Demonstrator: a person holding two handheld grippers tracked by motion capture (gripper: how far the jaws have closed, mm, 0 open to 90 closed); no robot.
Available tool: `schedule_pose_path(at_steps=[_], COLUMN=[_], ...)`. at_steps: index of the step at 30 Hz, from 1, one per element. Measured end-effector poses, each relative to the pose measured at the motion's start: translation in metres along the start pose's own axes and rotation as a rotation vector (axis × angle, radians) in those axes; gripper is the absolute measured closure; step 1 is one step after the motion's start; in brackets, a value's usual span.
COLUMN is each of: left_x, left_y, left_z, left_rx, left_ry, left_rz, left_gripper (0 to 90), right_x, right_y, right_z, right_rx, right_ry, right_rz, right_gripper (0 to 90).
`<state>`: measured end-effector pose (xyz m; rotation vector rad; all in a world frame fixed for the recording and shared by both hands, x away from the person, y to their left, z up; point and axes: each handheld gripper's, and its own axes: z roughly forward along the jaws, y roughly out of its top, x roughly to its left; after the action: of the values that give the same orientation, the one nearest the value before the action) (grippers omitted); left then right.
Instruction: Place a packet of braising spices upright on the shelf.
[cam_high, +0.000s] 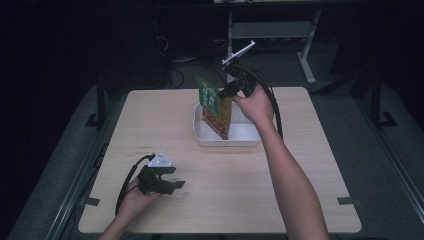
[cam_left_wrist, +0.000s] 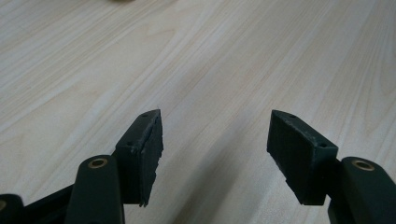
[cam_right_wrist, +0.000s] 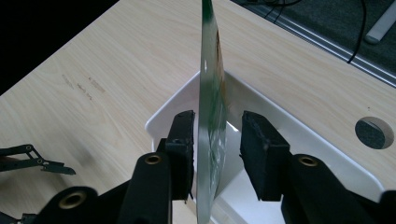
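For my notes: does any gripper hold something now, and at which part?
Nothing is held. The right gripper has its fingers apart around the packet's upper edge; the left gripper is open.

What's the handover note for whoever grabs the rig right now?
Right gripper: open, jaws either side of the pouch with a gap on the right side, so no firm grip.
Left gripper: open and holding nothing, low over the table at front left.
Pouch: upright, bottom edge in the white tray.
Done: pouch brought into the tray.
Left: probably pull the right gripper clear; the pouch may tip over once free.
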<state>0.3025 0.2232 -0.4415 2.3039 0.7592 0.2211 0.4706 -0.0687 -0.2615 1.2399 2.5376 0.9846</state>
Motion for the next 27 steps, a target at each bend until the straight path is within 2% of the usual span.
schedule_pose_path(at_steps=[14,27], left_x=[0.0,-0.002], left_y=[0.0,0.001], left_z=[0.0,0.001], left_rx=[0.002,0.003], left_ry=[0.002,0.0], left_rz=[0.001,0.005], left_gripper=[35.6,35.6], right_x=[-0.01,-0.012], right_y=[-0.017,-0.034], right_z=[-0.012,-0.021], right_rx=[-0.004,-0.015], right_ry=[0.0,0.026], right_rz=[0.019,0.02], right_gripper=[60.1,55.9])
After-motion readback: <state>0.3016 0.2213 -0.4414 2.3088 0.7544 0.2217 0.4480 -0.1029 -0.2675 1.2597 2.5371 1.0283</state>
